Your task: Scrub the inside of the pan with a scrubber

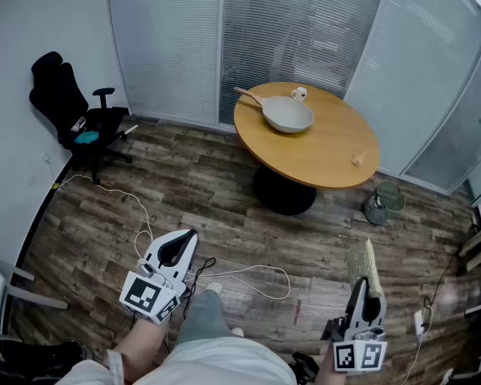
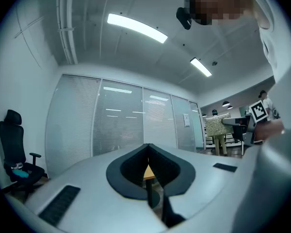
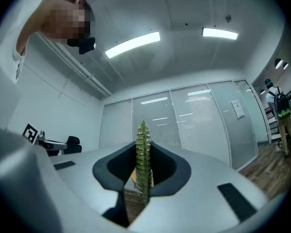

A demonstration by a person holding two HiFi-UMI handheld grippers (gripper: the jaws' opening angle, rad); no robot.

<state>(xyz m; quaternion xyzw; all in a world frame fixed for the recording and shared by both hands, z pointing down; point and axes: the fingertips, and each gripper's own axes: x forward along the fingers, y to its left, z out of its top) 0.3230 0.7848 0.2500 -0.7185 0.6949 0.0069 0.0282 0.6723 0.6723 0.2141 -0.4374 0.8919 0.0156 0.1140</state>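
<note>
Wood-topped and round, the table (image 1: 329, 155) stands on a dark pedestal across the plank floor (image 1: 104, 231), well apart from both grippers. The pan (image 1: 289, 115) sits upright on the far left part of the top. It is pale grey, and its wooden handle points away to the left. A white cup (image 1: 299, 95) stands just behind the pan's rim; whether the two touch cannot be told. A small pale object (image 1: 357, 159) lies alone near the table's right edge.

The left gripper (image 1: 186, 241) is low at the left of the head view, over the floor. Its own view shows the jaws closed right together with nothing between them; only a sliver of the table shows past the pads.

The right gripper (image 1: 361, 291) is low at the right, tilted a little upward. Its jaws are clamped on the scrubber (image 1: 364, 263), a yellow-green ribbed pad held on edge. The pad stands up between the jaws and reaches past their tips. It is nowhere near the pan.

A black chair (image 1: 72, 107) stands against the left wall with something teal (image 1: 86, 138) on its seat. A white cable (image 1: 248, 275) loops over the floor between the chair and the person's legs. A greyish bin (image 1: 385, 203) sits on the floor just right of the pedestal. Frosted glass panels with blinds close off the room behind the table.
</note>
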